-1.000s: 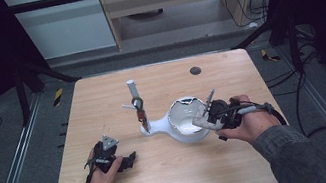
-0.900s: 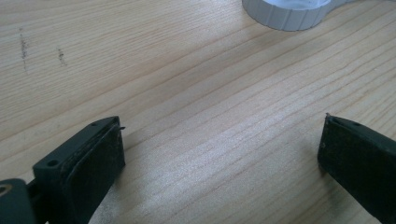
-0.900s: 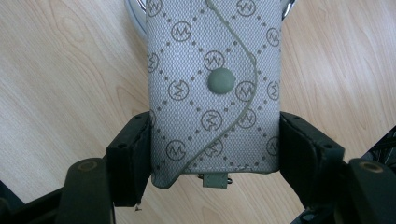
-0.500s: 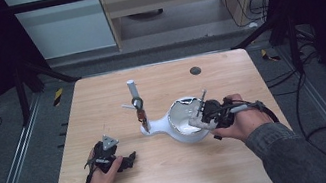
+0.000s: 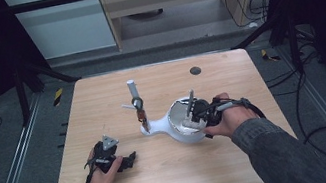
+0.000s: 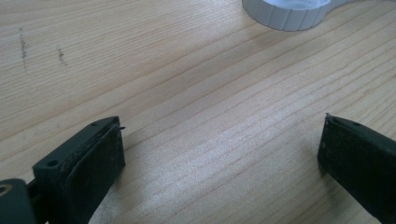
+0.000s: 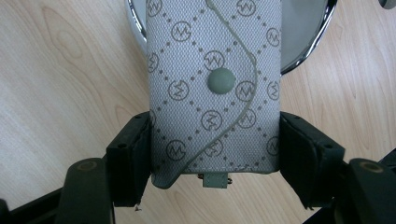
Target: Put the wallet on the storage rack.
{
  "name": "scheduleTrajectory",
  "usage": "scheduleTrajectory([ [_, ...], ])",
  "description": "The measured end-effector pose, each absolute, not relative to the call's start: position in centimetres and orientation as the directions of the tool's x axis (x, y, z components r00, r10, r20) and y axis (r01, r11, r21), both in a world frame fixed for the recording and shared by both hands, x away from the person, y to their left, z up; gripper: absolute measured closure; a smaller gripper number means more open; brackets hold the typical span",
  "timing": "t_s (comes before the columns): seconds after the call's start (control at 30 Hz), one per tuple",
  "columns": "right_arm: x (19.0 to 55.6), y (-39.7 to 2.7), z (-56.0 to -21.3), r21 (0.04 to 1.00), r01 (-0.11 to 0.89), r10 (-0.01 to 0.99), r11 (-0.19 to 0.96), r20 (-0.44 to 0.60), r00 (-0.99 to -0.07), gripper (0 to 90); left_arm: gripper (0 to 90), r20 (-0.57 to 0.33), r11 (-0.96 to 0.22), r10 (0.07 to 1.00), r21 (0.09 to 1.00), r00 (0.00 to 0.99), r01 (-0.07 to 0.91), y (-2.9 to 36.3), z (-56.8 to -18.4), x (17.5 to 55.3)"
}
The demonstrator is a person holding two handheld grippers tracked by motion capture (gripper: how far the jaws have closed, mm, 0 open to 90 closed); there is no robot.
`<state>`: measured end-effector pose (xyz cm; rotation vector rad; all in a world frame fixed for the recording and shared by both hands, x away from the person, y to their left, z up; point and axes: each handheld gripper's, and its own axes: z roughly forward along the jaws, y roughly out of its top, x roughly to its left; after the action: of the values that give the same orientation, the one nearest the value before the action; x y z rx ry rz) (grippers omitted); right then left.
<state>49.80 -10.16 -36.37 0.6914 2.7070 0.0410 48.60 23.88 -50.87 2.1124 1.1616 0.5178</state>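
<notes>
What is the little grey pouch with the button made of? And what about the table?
The pouch looks like woven fabric or coated canvas: a fine weave shows under its printed logos, with a matte snap button. The right gripper clamps it. The table looks like pale wood or wood veneer, with long grain lines and a soft sheen.

The right gripper with the grey pouch moved a little to the left, now over the white bowl; the hand came closer to it.

Pouch between right gripper jaws above bowl; left gripper well left on table.
</notes>
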Motion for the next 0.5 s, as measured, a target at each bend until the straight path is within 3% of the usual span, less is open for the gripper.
scheduleTrajectory([
  [0.5,51.3,-9.0,-36.9,0.085,0.456,0.458,0.886,-0.319,-0.83,31.8,0.0,0.025,-0.385,0.85,0.712,0.526,0.587,23.9,-50.9,48.6],
])
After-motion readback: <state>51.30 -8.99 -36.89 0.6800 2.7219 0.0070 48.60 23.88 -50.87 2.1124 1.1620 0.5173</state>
